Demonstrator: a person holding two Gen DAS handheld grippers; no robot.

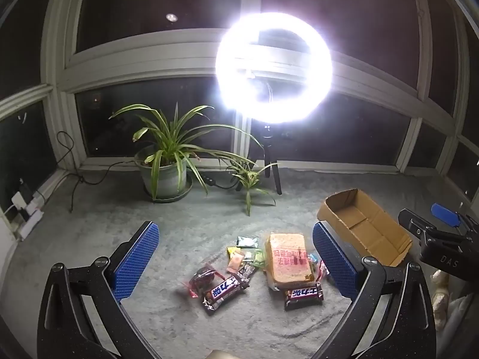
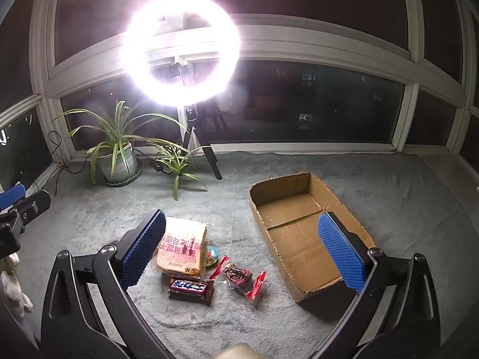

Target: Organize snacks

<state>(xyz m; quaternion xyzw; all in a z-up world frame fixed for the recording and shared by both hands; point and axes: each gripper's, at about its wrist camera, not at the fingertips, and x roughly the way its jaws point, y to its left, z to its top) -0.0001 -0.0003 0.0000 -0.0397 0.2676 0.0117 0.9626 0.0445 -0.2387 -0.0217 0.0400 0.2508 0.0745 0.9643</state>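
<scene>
A pile of snacks lies on the grey carpet. It holds a large tan bread pack (image 1: 288, 259) (image 2: 181, 246), two Snickers bars (image 1: 226, 292) (image 1: 304, 294) (image 2: 191, 289), a dark candy in a red-ended wrapper (image 1: 203, 278) (image 2: 238, 275) and several small packets (image 1: 243, 252). An empty open cardboard box (image 1: 363, 227) (image 2: 302, 230) lies to the right of the pile. My left gripper (image 1: 235, 264) is open above the pile. My right gripper (image 2: 242, 248) is open and empty, between the pile and the box. It also shows at the right edge of the left wrist view (image 1: 443, 233).
A bright ring light on a tripod (image 1: 274, 65) (image 2: 182, 48) stands by the window. A potted plant (image 1: 166, 167) (image 2: 118, 158) and a smaller plant (image 1: 248, 179) (image 2: 176, 161) sit at the back. Cables and a power strip (image 1: 28, 209) lie at the far left.
</scene>
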